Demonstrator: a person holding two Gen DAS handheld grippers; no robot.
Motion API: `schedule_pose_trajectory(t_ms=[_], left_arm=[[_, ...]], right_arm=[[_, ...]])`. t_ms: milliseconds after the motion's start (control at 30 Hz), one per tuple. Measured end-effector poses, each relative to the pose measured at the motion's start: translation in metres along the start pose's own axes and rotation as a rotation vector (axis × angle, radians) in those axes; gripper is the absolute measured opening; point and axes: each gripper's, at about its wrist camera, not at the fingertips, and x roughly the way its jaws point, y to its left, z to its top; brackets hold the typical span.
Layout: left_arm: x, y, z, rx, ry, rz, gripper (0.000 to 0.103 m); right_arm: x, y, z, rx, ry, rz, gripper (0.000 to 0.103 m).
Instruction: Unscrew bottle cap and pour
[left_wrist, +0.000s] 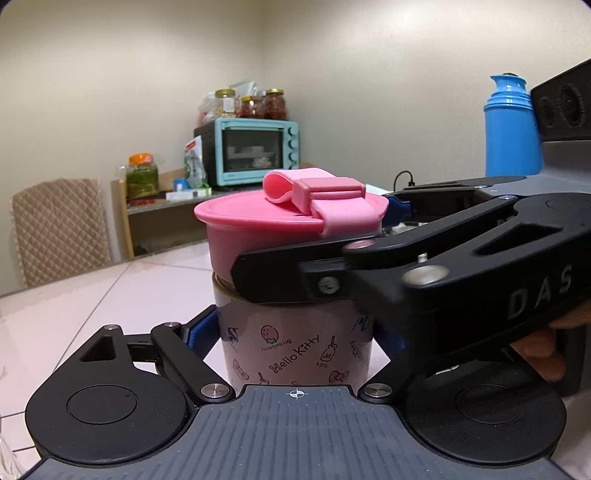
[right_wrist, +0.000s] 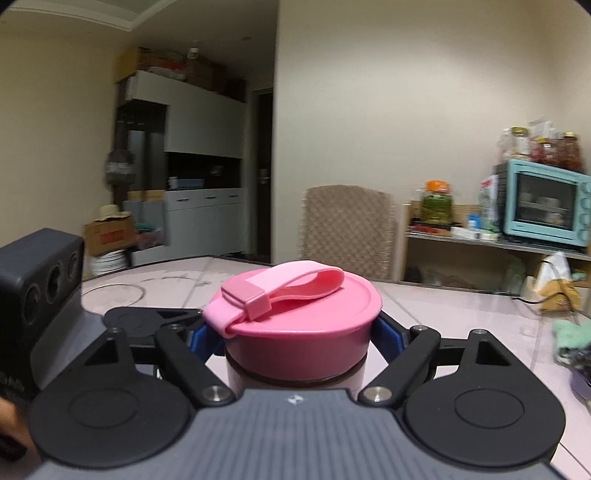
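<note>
**Both grippers locked on the pink bottle**

Your left gripper (left_wrist: 295, 336) has its jaws narrowed onto the body of the Hello Kitty bottle (left_wrist: 295, 350), blue pads pressed against either side of the printed wall. The bottle stands upright on the pale tiled desk (left_wrist: 122, 291), right in the near middle of the left wrist view.

Your right gripper (right_wrist: 299, 338) sits higher, jaws closed onto the pink cap (right_wrist: 306, 332), one blue pad at each side of its skirt. From the left wrist view you can see that gripper reaching in from the right, its black finger lying across the seam where cap meets bottle. The cap is seated on the neck, a dark band showing just beneath it, and its lighter pink carry strap (right_wrist: 284, 291) lies folded flat over the top.

A hand (left_wrist: 546, 350) is wrapped around the right gripper's handle at the right edge.

Far behind, a blue flask (left_wrist: 511, 129) stands to the right on the desk. Against the far wall a teal toaster oven (left_wrist: 255, 151) sits on a shelf with jars (left_wrist: 258, 103) stacked on top, and a quilted chair back (left_wrist: 61, 229) stands at the desk's far left edge.
</note>
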Motion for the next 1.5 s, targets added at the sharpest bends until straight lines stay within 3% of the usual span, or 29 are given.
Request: schedule_pose_trajectory(t_ms=[300, 467, 600, 967, 1233, 1500], left_arm=[[0.000, 0.000, 0.000, 0.002, 0.000, 0.001, 0.089], [-0.001, 0.000, -0.001, 0.001, 0.000, 0.001, 0.089], [0.000, 0.002, 0.000, 0.000, 0.000, 0.000, 0.089], [-0.001, 0.002, -0.001, 0.001, 0.000, 0.000, 0.089], [-0.001, 0.003, -0.001, 0.001, 0.000, 0.000, 0.089], [-0.001, 0.004, -0.001, 0.001, 0.000, 0.000, 0.089]], right_arm=[[0.006, -0.052, 0.007, -0.067, 0.029, 0.335, 0.085], [0.007, -0.061, 0.012, -0.085, 0.037, 0.403, 0.085], [0.003, -0.054, 0.015, -0.085, 0.040, 0.347, 0.086], [-0.023, -0.013, 0.014, -0.030, 0.025, 0.056, 0.091], [-0.018, 0.011, 0.006, -0.023, -0.008, -0.083, 0.091], [-0.008, 0.016, 0.003, 0.010, -0.006, -0.145, 0.091]])
